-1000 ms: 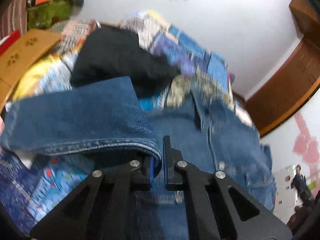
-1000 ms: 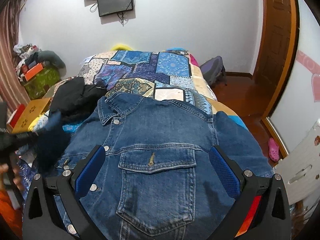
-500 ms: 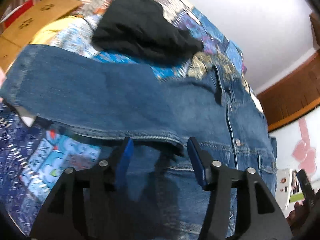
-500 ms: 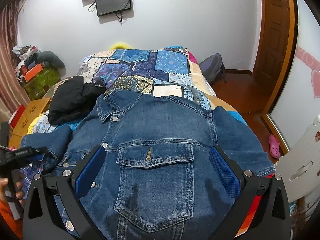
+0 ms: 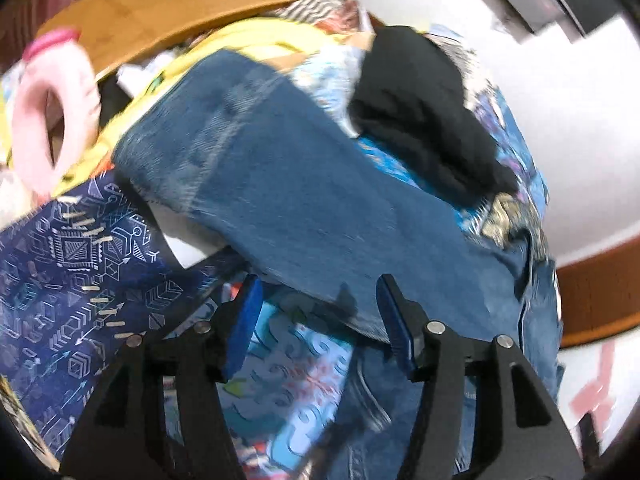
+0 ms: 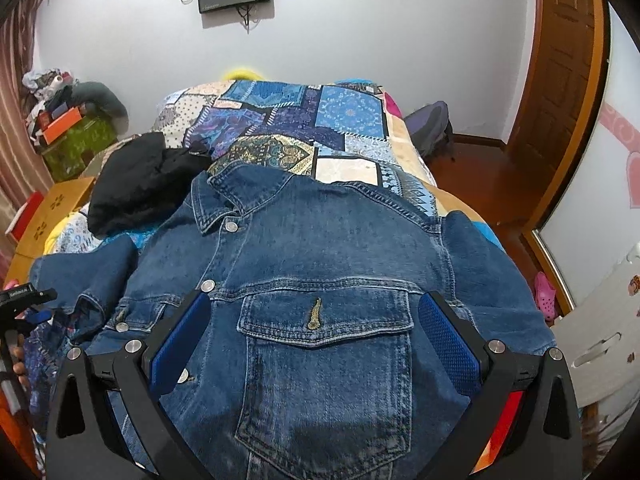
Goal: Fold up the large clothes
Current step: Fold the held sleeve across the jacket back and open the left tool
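The denim jacket (image 6: pixel 320 280) lies front up on the patchwork bed (image 6: pixel 304 128), buttoned, collar toward the far wall, and it covers the near end of the bed. Judging by this, folding has barely begun: the body is spread flat and no panel is turned over. The left sleeve (image 5: pixel 288 184) lies stretched out sideways from the jacket, across the bed's edge, not yet brought over the chest. The sleeve on the other side hangs off the bed's near right side and is also unfolded.

The left gripper (image 5: pixel 316 320) hovers just beside the lower edge of the left sleeve, jaws apart and empty. The right gripper (image 6: pixel 316 336) hangs over the chest pocket (image 6: pixel 324 364), jaws wide, gripping nothing.

A black garment (image 6: pixel 140 184) sits on the bed just beyond the jacket's collar, to the left. The jacket's hem is cut off below both views. The left view is blurred, so the cuff's detail is hard to read.
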The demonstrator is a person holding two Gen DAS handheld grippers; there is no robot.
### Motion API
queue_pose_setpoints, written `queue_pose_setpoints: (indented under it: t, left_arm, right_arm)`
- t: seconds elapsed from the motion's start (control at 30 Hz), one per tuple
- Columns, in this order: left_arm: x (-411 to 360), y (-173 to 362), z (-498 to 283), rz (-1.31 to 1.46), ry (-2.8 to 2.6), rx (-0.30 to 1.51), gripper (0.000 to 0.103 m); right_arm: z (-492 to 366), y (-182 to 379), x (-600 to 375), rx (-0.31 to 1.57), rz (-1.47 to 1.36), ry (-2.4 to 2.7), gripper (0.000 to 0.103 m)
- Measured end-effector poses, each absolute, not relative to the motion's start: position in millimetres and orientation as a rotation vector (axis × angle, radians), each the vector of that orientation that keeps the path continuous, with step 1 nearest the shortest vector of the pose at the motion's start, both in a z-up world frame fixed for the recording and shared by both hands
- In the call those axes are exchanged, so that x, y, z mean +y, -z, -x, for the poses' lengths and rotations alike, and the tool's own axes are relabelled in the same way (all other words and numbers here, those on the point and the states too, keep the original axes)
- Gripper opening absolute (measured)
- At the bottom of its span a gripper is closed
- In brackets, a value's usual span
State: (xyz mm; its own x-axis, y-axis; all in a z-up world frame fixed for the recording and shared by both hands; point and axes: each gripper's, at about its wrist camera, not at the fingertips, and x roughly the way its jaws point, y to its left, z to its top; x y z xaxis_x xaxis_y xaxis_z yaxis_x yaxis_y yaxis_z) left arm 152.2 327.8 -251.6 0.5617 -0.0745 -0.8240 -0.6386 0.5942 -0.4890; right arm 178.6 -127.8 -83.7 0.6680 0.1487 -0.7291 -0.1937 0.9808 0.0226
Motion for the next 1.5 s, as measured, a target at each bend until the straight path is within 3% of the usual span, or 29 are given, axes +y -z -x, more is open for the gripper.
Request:
queue_pose_setpoints:
  t: [0.2,0.3,0.33,0.43,0.77,0.93,1.1,1.33,1.43,1.5]
  left_arm:
    - [342,271,-168,0.956,-0.406,0.925,0.053]
    - [335,265,-179,0.879,-0.407,0.925,0.023]
    - [332,260,-182,0.852,-0.401,0.919,0.009]
    - [316,230,-190,0.745,-0.369,0.86,0.005]
    - [205,89,-245,0.448,-0.054,0.64,0.003]
    - [121,49,-277,0.332,0.162,0.62,0.003]
    - [41,67,-300,0.27,0.339,0.735,0.003]
    - [-44,155,-306,0.168,0.457,1.051,0.003]
    - [-62,170,-290,0.081,0.45,1.08,0.01]
    - [-67,165,-279,0.014,0.438,1.055,0.028]
  right_arm:
    - [-183,89,-125,0.833,0.078,-0.188,0.103]
    - [-185,91,-125,0.839,0.08,-0.184,0.103]
    - [-185,91,-127,0.841,0.078,-0.182,0.103]
    - [-184,89,-132,0.834,0.069,-0.176,0.103]
    - [-183,80,-162,0.786,0.013,-0.146,0.103]
    - [-181,73,-187,0.76,-0.022,-0.112,0.103]
    - [-181,70,-209,0.749,-0.052,-0.077,0.103]
    - [-178,77,-227,0.772,-0.037,-0.042,0.103]
    - [-177,79,-229,0.784,-0.029,-0.036,0.103]
    - [-177,80,-228,0.791,-0.021,-0.034,0.103]
